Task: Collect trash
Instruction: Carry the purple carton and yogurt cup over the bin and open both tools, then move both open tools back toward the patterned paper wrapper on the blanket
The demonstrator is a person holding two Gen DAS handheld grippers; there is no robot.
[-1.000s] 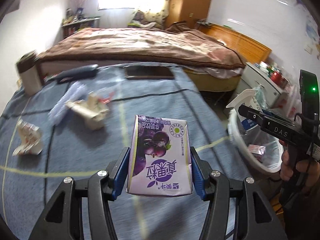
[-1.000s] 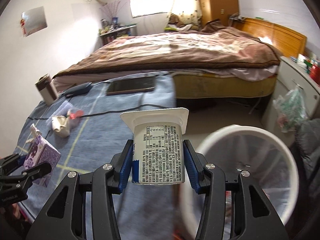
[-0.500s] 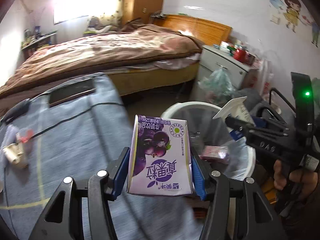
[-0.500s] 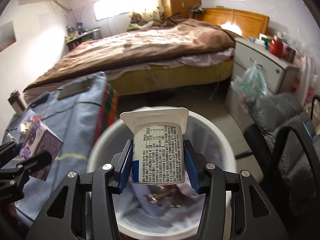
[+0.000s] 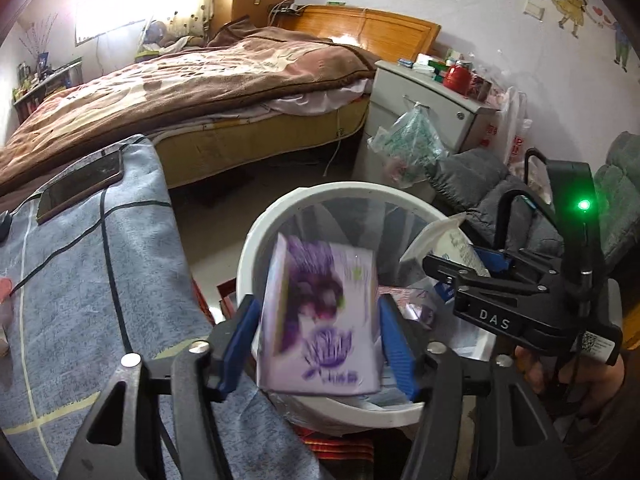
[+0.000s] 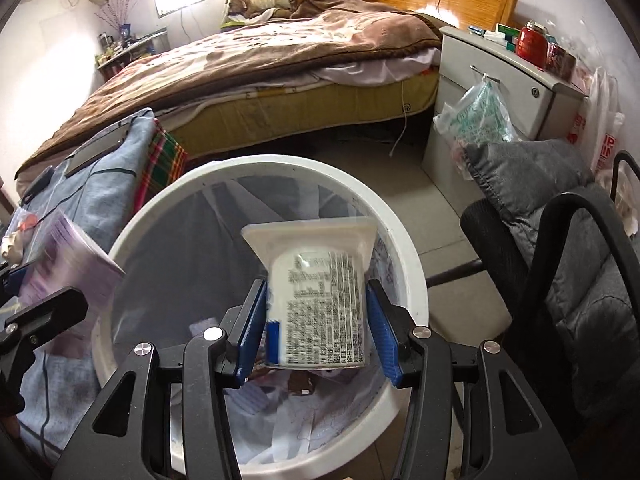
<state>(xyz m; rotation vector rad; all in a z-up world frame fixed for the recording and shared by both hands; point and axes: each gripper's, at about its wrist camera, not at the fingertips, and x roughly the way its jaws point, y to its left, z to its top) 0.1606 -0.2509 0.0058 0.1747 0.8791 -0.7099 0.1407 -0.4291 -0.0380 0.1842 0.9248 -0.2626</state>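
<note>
A purple juice carton (image 5: 318, 316), motion-blurred and tilted, sits between the parted blue pads of my left gripper (image 5: 318, 336), over the white trash bin (image 5: 256, 236). A white yogurt cup (image 6: 316, 308) hangs tilted between the parted pads of my right gripper (image 6: 316, 328), above the bin (image 6: 412, 264), which holds wrappers. Gaps show between each item and the pads. The right gripper also shows in the left wrist view (image 5: 476, 276), and the carton shows at the left of the right wrist view (image 6: 68, 264).
The blue-clothed table (image 5: 80, 280) with a phone (image 5: 80, 184) and cable lies left of the bin. A bed (image 6: 280, 64), a nightstand (image 6: 512, 80) with a hanging plastic bag and a black chair with grey cushion (image 6: 560, 260) surround the bin.
Both grippers have moved over the bin and opened their jaws. The carton and the cup have come loose and tilted, the carton blurred with motion.
</note>
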